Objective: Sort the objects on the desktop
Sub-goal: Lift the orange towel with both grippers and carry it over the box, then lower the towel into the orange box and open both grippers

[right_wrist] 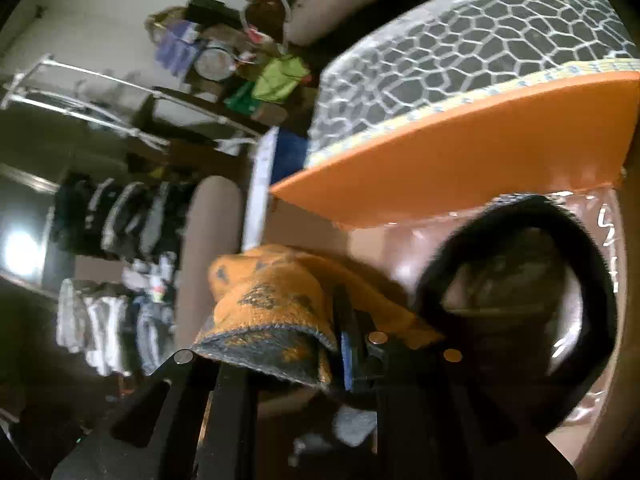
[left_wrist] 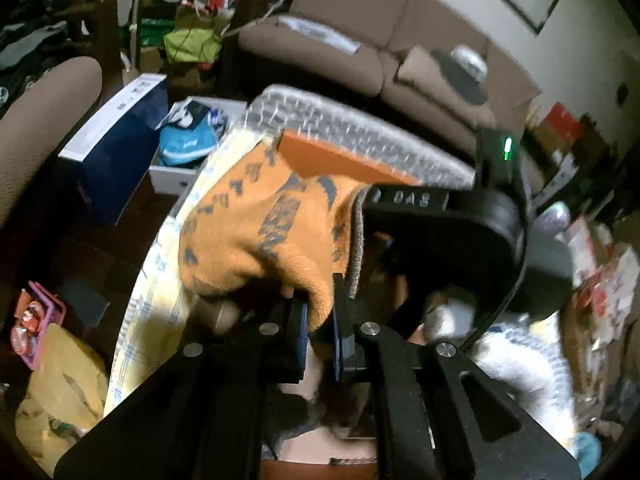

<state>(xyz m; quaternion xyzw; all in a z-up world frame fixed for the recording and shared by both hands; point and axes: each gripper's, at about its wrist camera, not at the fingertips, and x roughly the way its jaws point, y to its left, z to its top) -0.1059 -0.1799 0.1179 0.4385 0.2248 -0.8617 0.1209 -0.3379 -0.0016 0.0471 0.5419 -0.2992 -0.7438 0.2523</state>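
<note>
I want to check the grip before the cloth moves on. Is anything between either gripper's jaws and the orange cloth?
Nothing visible is. The left gripper has its jaws shut directly on the orange cloth, and the right gripper has its jaws shut on another edge of it. Where the cloth must go is not shown.

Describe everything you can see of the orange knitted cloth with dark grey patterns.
The orange knitted cloth with dark grey patterns looks soft and thick, like a woven towel or a garment; which one cannot be told. Its underside and hem are grey. It is bunched and folded, not spread flat. Both tongs are shut on it: the left tongs pinch a lower fold, and the right tongs clamp its edge. It hangs in front of an orange flat board; the pictures are blurred.
</note>
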